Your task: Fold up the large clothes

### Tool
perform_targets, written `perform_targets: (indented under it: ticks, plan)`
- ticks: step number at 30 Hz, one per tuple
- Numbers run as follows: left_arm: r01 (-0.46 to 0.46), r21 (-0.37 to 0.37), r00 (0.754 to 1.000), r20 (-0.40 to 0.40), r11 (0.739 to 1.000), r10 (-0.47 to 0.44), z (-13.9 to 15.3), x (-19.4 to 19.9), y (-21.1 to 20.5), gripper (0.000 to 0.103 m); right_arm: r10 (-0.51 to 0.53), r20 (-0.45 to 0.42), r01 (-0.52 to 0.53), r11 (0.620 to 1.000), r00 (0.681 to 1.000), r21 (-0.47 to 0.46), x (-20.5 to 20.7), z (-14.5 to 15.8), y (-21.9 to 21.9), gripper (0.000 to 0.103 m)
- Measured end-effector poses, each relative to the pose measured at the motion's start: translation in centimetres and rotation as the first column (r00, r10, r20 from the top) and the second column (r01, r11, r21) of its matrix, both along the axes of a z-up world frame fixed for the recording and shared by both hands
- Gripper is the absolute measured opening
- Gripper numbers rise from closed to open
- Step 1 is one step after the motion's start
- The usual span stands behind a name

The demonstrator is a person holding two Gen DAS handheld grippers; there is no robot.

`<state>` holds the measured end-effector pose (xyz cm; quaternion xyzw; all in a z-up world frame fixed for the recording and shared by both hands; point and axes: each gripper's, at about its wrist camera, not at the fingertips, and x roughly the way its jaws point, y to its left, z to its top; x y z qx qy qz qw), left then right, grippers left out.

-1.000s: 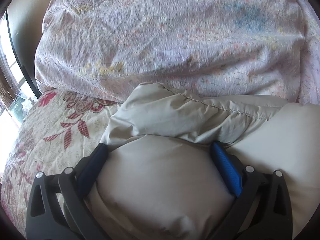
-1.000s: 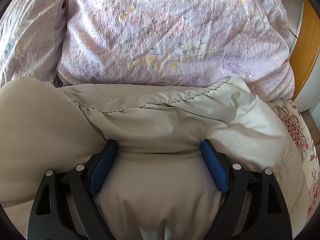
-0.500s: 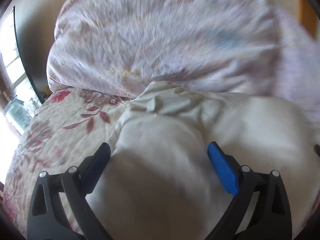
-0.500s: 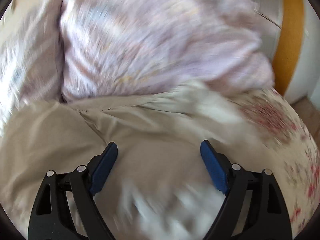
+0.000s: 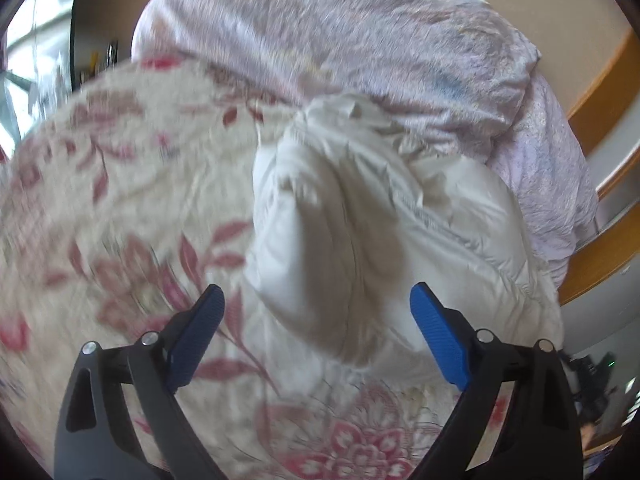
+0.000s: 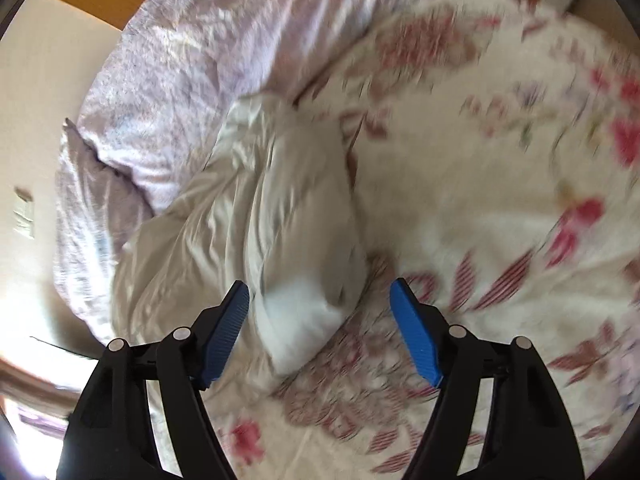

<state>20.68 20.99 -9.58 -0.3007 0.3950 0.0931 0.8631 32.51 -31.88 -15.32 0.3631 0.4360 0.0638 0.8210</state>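
Note:
A beige padded jacket (image 5: 360,220) lies bundled on the floral bedspread (image 5: 120,200), its far end against a lilac duvet (image 5: 340,40). My left gripper (image 5: 316,292) hovers at the jacket's near end. Its jaws are wide and closing, and the blue pads (image 5: 436,332) stand clear of the cloth. In the right wrist view the same jacket (image 6: 280,208) runs away from my right gripper (image 6: 319,286). Those jaws are closing too. The jacket's near corner shows between them, and neither pad presses on it. Both views are blurred by motion.
The lilac duvet (image 6: 180,60) is heaped along the head of the bed. A wooden bed frame (image 5: 600,80) curves behind it. A bright window (image 5: 32,60) is at the far left. Floral bedspread (image 6: 480,160) stretches to the right of the jacket.
Both grippers had the puffy jacket bulging between their pads; now they have let go, drawn back and rolled. The jacket lies ahead of them, with bedspread showing around it.

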Motion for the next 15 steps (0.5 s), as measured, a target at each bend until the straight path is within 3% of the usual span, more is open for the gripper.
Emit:
perform_targets:
  ticks: [5,8,11,13,15]
  plan:
    - [-0.05,-0.168,0.999,-0.005,0.984,0.05,-2.1,0.6,-0.5,0.083,0.03,-0.01,-0.029,0.996,0.999,0.088,-0.1,-1.2,1.3,0.067]
    - [-0.088,-0.226,0.996,-0.003,0.97,0.09,-2.9,1.2,-0.7,0.076,0.029,-0.01,-0.028,0.995,1.0,0.096,0.2,-1.6,2.0,0.062]
    - [-0.153,-0.283,0.987,0.011,0.947,0.162,-3.7,1.4,-0.1,0.063,0.006,-0.001,-0.005,0.995,1.0,0.1,0.4,-1.8,2.2,0.051]
    - [-0.196,-0.32,0.977,0.014,0.927,0.211,-4.4,1.2,0.6,0.044,-0.014,0.008,0.013,0.993,1.0,0.12,0.4,-2.1,2.0,0.041]
    - [-0.199,-0.385,0.971,0.043,0.901,0.233,-5.0,0.7,1.4,0.034,-0.026,0.027,0.022,0.989,0.999,0.143,0.0,-2.2,1.9,0.03]
